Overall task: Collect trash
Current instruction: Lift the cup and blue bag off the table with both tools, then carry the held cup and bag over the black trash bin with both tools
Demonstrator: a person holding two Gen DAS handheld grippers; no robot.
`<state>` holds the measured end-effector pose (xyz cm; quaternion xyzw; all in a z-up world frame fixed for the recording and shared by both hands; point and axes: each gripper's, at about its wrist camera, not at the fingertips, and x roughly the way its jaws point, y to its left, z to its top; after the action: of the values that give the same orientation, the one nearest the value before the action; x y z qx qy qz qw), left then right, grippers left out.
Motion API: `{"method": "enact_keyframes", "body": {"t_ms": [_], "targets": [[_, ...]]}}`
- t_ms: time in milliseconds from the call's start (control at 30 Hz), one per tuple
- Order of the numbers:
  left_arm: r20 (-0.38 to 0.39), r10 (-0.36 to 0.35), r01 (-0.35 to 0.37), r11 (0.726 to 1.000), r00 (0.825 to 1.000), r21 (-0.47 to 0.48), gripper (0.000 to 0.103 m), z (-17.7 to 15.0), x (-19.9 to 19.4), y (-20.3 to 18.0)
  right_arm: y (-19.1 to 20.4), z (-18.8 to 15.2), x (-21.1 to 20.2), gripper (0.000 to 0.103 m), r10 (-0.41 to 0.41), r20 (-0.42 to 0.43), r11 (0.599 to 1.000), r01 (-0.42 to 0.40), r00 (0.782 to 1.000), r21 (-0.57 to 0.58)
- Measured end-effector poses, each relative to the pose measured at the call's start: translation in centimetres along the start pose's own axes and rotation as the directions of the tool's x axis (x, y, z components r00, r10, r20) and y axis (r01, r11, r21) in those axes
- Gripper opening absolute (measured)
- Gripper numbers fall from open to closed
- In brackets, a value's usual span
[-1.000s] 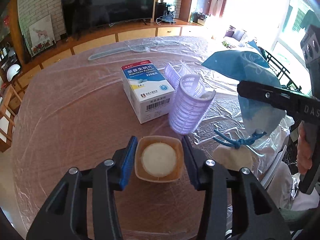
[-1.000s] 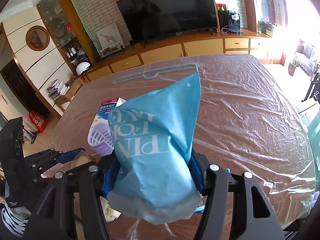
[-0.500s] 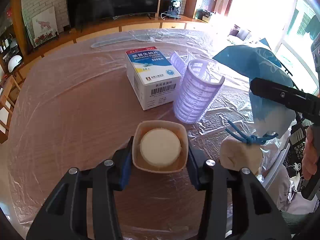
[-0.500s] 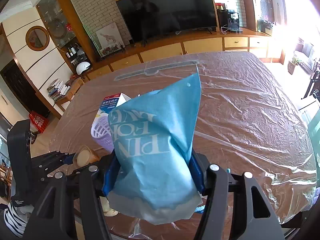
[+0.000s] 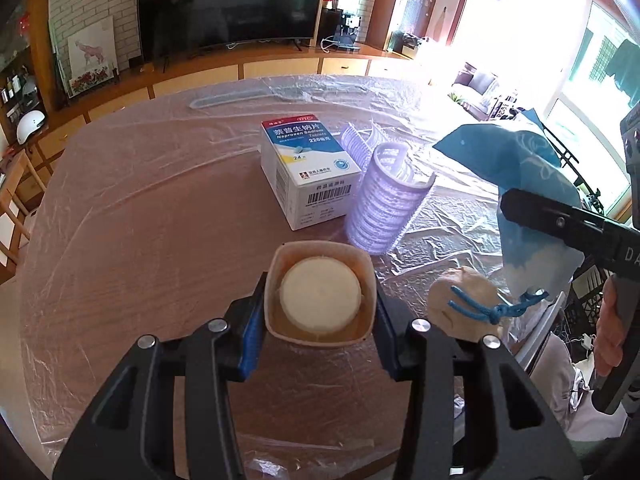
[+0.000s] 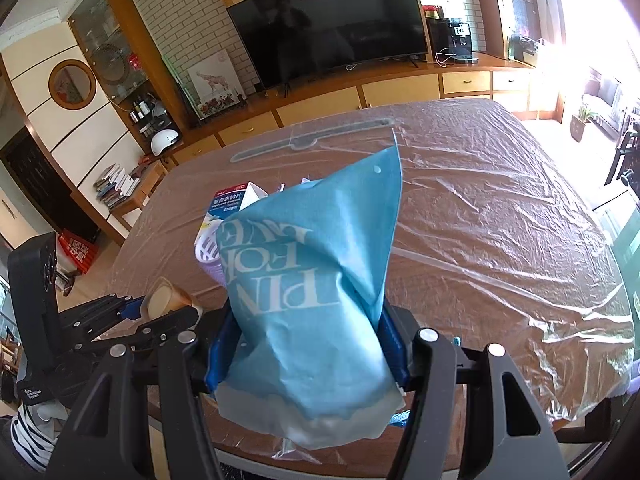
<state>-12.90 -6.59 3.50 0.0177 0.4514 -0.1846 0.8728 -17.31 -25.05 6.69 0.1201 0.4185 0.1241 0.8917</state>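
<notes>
My left gripper (image 5: 320, 312) is shut on a small tan cup (image 5: 320, 292) with a round cream lid, held above the table. The cup (image 6: 166, 300) also shows at the left of the right wrist view, in the left gripper (image 6: 160, 312). My right gripper (image 6: 306, 344) is shut on a blue paper bag (image 6: 312, 280) with white lettering, held upright near the table's front edge. The bag (image 5: 520, 184) shows at the right of the left wrist view. A white and blue medicine box (image 5: 308, 168) and a lilac plastic hair roller (image 5: 384, 204) lie on the table beyond the cup.
The round wooden table (image 5: 140, 220) is covered with clear plastic film. A tan pouch tied with blue cord (image 5: 468, 304) hangs below the bag by the table's right edge. A long clear strip (image 5: 248, 96) lies at the far side. A TV and cabinets stand behind.
My left gripper closed on the tan cup and lifted it off the table, moving it up and slightly right. The right gripper and bag have stayed almost still.
</notes>
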Motion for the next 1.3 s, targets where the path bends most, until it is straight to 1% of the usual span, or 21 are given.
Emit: {"method": "enact_keyframes", "body": {"t_ms": [267,500,833,933,1067,1300], "targets": [[0.005,-0.024,0.024,1.000,1.000,0.007,0.047,-0.4,-0.5,-0.1,0.5,-0.9,-1.2,0.059,-0.014,0.006,1.000,0.014,1.000,0.012],[0.008,-0.002,0.002,1.000,1.000,-0.005,0.047,-1.3,-1.0,-1.0,0.2,-1.9,-1.9,0.059,0.003,0.001,1.000,-0.003,1.000,0.007],[0.005,0.046,-0.046,0.998,0.999,-0.047,0.047,-2.5,-1.7,-3.3,-1.7,-3.2,-2.9,0.059,0.062,-0.029,0.998,-0.063,0.998,-0.007],[0.010,0.062,-0.062,0.997,0.998,-0.052,0.047,-2.9,-1.9,-4.2,-2.1,-3.9,-3.6,0.059,0.084,-0.030,0.996,-0.085,0.996,-0.020],[0.018,0.064,-0.062,0.995,0.998,-0.080,0.047,-3.1,-2.6,-4.8,-2.4,-4.6,-4.9,0.059,0.122,-0.030,0.991,-0.123,0.992,-0.049],[0.035,0.090,-0.087,0.992,0.995,-0.094,0.047,-4.7,-4.1,-7.2,-2.6,-6.1,-6.8,0.059,0.169,-0.038,0.982,-0.172,0.985,-0.077]]}}
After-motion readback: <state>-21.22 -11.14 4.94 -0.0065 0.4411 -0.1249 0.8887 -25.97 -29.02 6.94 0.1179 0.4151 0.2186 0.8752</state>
